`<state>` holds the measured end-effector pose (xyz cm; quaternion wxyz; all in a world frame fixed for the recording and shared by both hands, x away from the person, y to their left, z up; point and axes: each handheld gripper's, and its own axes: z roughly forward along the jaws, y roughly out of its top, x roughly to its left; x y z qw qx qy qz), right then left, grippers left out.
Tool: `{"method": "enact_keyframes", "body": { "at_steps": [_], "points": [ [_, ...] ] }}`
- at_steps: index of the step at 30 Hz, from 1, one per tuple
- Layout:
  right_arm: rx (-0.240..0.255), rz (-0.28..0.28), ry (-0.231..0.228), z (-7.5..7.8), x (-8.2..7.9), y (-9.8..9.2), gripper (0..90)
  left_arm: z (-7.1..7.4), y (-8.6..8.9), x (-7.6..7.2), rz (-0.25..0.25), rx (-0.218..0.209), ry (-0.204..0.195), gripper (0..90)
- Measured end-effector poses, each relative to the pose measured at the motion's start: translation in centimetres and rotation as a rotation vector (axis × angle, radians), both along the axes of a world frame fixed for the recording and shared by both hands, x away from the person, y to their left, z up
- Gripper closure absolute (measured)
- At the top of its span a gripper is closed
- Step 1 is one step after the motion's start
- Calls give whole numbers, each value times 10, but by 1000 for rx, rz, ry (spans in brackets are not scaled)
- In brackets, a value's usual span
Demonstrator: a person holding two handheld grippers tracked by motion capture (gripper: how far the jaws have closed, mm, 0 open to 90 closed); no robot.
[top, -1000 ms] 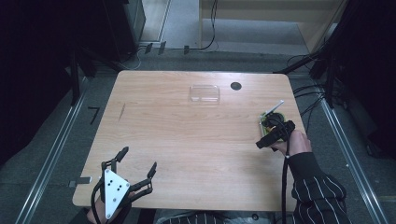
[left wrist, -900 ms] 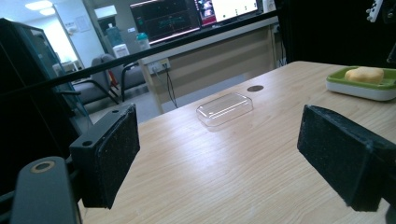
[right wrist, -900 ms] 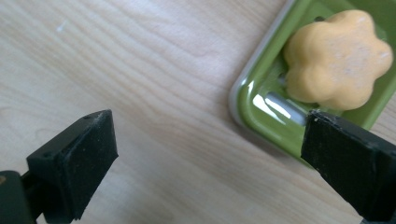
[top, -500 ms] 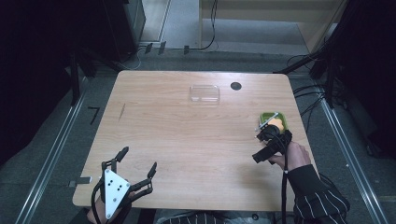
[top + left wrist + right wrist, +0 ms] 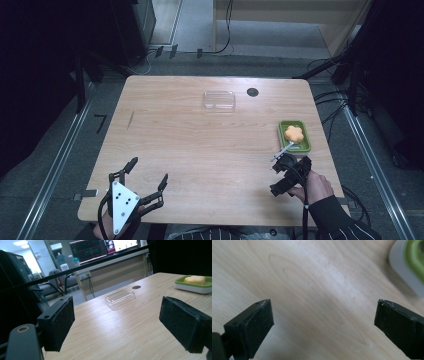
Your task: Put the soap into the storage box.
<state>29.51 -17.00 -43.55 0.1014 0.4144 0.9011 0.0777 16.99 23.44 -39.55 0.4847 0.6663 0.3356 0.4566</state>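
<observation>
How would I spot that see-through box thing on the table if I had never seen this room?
Start at the wooden table and look to its far edge, near the middle. Just left of a small dark round hole lies the clear plastic lid, flat and rectangular. Unlike the green tray at the right edge, it is colourless and holds nothing.

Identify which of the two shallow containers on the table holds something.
The green tray near the right gripper holds an orange piece. The clear plastic container at the table's far middle sits empty.
</observation>
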Motion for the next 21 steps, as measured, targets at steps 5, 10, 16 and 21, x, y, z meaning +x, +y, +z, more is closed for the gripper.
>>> {"method": "enact_keyframes", "body": {
  "at_steps": [5,10,16,21],
  "points": [
    [-22,12,16,-13,-14,-2,24,0,0,0,0,1,0,130],
    [0,17,24,-21,-23,-8,24,0,0,0,0,0,-1,130],
    [2,21,31,-24,-30,-12,24,0,-1,0,-1,0,0,130],
    [7,18,23,-24,-30,-14,24,0,-1,0,-2,5,0,130]
  ]
}}
